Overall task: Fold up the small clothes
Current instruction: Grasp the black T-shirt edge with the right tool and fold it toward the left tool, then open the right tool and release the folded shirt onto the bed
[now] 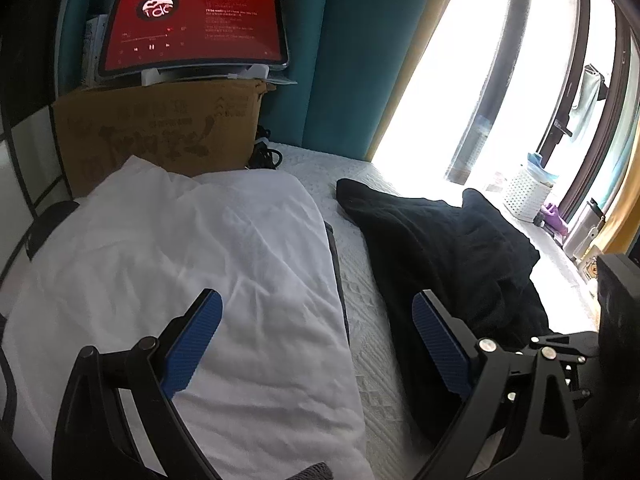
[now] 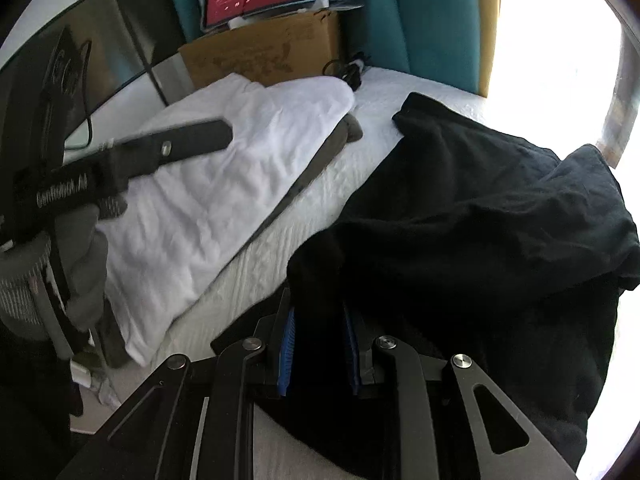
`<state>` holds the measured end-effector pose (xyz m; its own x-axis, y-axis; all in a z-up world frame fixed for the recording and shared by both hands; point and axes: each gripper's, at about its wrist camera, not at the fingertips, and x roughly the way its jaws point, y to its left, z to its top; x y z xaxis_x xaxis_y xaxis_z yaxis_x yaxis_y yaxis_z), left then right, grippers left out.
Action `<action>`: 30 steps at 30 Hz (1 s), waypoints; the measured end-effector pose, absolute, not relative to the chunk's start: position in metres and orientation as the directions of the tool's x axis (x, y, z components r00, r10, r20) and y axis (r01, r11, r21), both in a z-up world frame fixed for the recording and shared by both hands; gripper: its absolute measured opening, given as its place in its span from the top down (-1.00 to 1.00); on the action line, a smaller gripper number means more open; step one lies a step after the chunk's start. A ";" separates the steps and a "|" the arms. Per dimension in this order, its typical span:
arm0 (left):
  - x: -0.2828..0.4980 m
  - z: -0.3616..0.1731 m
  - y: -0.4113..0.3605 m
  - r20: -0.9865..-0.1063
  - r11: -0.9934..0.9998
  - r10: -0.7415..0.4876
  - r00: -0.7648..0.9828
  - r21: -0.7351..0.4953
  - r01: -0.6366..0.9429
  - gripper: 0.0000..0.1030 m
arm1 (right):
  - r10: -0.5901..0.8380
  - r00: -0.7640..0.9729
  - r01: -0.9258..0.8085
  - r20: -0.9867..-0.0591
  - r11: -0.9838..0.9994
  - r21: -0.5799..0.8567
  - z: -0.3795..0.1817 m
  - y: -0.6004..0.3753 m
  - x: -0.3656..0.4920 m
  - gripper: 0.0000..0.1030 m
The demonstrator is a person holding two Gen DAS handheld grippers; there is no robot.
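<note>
garment: crumpled black cotton garment [image 2: 480, 216], window side of the white quilted bed [image 2: 256, 264]
right gripper [image 2: 320, 344]: jaws pinching its near edge
left gripper [image 1: 316, 344]: jaws spread, empty, above the folded white cloth [image 1: 180, 260]
step: probably starting on the black one
next: left grabs another edge, then spread it flat

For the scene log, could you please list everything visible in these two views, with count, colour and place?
black garment: 1, black, crumpled on the bed's right side
white folded garment: 1, white, bed's left side, atop a grey piece
bed cover: 1, white, textured, under both garments
tablet: 1, red screen, on the cardboard box
cardboard box: 1, brown, behind the white garment
cables: black tangle, beside the box
basket: 1, white, on the windowsill
curtain: teal, at the back
left gripper: open, over the bed
right gripper: shut on the black garment
</note>
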<state>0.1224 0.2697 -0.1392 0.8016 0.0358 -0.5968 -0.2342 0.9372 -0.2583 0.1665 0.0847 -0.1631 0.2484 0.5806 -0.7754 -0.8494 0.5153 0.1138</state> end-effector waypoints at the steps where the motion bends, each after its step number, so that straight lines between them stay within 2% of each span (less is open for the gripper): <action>1: 0.122 -0.138 0.269 -0.597 0.938 0.042 0.801 -0.253 -0.238 -0.86 | 0.598 0.246 -0.852 -0.763 0.509 0.124 -0.161 0.081 0.165 0.57; 5: 0.120 -0.130 0.263 -0.594 0.941 0.066 0.802 -0.230 -0.248 -0.86 | 0.606 0.250 -0.868 -0.755 0.486 0.103 -0.157 0.072 0.155 0.52; 6: 0.119 -0.128 0.261 -0.592 0.943 0.070 0.803 -0.224 -0.248 -0.86 | 0.611 0.253 -0.869 -0.750 0.484 0.101 -0.156 0.069 0.153 0.24; 7: 0.119 -0.125 0.257 -0.592 0.945 0.074 0.802 -0.216 -0.247 -0.86 | 0.619 0.254 -0.871 -0.743 0.480 0.102 -0.154 0.064 0.151 -0.37; 9: 0.119 -0.120 0.250 -0.590 0.949 0.083 0.803 -0.199 -0.244 -0.86 | 0.634 0.250 -0.876 -0.732 0.471 0.108 -0.151 0.056 0.148 -1.00; 18: 0.142 -0.101 0.196 -0.594 0.978 0.069 0.802 -0.119 -0.172 -0.86 | 0.643 0.354 -0.818 -0.679 0.565 0.109 -0.130 -0.013 0.171 -1.00; 30: 0.216 -0.097 0.080 -0.657 0.996 -0.067 0.751 -0.006 0.084 -0.86 | 0.551 0.547 -0.591 -0.630 0.787 0.175 -0.119 -0.132 0.258 -1.00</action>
